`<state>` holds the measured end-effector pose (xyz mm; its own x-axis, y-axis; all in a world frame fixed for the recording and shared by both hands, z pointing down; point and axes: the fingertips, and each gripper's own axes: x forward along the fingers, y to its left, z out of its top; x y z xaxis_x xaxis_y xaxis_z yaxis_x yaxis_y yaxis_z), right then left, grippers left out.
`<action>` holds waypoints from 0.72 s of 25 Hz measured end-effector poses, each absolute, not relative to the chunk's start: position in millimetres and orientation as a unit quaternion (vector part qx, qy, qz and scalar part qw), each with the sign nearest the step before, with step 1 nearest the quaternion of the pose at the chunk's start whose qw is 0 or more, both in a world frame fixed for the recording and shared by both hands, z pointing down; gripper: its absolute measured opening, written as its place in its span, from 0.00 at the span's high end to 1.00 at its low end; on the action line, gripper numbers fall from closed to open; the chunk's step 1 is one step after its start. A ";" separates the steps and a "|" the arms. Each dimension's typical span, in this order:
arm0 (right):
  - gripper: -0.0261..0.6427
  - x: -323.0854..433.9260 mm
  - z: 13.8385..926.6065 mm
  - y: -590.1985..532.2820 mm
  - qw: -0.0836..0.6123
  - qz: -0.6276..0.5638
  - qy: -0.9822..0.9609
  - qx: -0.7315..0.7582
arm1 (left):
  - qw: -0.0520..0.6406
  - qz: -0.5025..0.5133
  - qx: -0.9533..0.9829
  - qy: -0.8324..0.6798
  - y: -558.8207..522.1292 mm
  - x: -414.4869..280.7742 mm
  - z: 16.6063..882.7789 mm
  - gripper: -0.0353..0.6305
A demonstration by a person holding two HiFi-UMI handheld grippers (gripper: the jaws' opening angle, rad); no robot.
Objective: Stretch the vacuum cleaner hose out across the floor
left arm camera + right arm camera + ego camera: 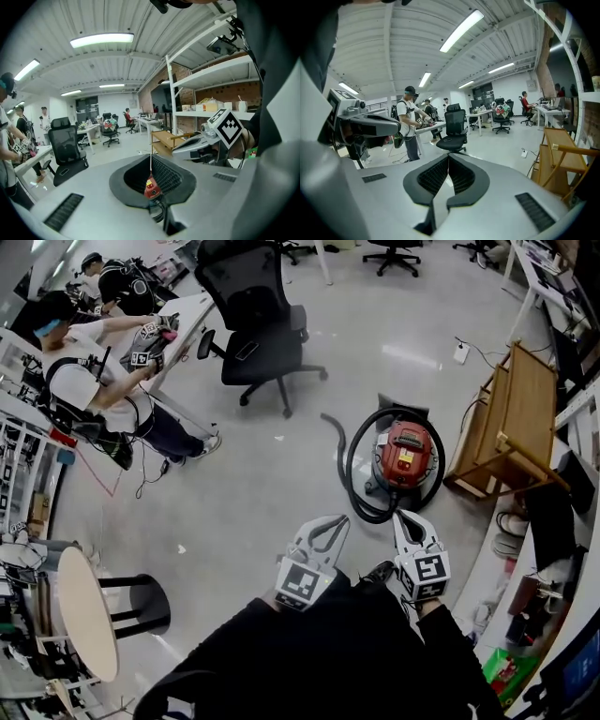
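One red vacuum cleaner [403, 457] stands on the floor [248, 498], its one black hose [353, 486] looped around it. Two grippers, left gripper [327, 520] and right gripper [402, 516], both jaw pairs closed, empty. One wooden rack [521, 414] stands near on the right. One office chair [258, 329] stands beyond. Open floor lies left.

Open-plan office, swivel chairs [258, 329], desks [190, 313], shelving [215, 72]

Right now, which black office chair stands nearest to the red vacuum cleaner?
The big black chair with the high back, up and left of the vacuum cleaner. The other chairs stand far off at the head view's top edge.
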<state>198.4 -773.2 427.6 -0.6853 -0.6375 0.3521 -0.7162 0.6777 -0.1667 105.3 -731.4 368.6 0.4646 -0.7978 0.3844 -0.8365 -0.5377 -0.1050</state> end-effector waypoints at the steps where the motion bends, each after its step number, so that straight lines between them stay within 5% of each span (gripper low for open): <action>1: 0.94 205.6 431.3 -778.7 0.134 0.154 -0.903 0.378 | 0.051 0.203 0.854 -0.476 -737.2 109.2 371.2 0.91; 18: 0.94 244.9 464.4 -903.6 0.197 0.187 -0.839 0.471 | 0.083 0.153 0.915 -0.364 -914.5 142.6 397.5 0.91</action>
<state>244.9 -903.6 464.4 -0.4793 -0.7161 0.5074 -0.8638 0.4871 -0.1286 142.6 -914.5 397.5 0.6885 -0.6400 0.3411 -0.6911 -0.7216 0.0408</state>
